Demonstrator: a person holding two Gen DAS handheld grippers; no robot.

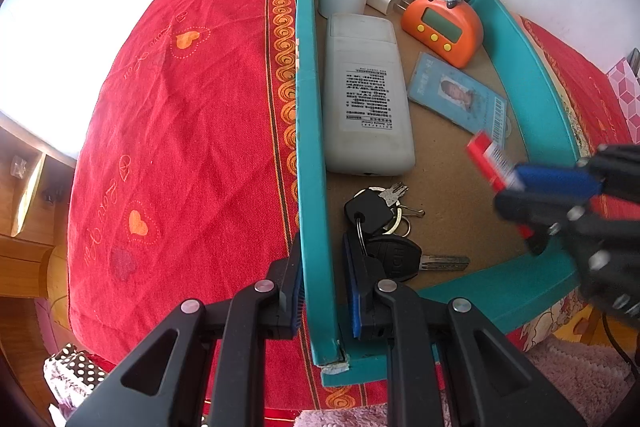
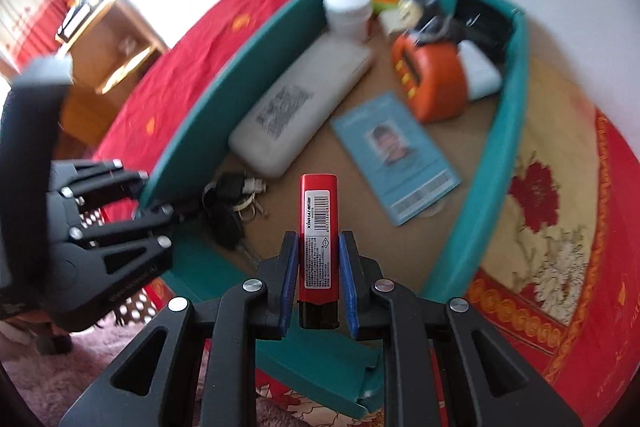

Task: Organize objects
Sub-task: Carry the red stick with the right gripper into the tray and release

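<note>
L wrist: left gripper [image 1: 322, 291] straddles teal box [image 1: 310, 131] side wall, prob. steadying it; wall contact unclear, can't tell clamped or not.
R wrist: right gripper [image 2: 319, 279] clenched on red lighter [image 2: 319, 227], held above box floor near keys [image 2: 232, 203] for drop-in.

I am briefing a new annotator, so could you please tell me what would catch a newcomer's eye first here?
First, the red lighter clamped in the right claw, held above the teal box. Next, the orange monkey clock at the box's far end, beside the white remote. The left claw straddles the box's side wall near the keys.
</note>
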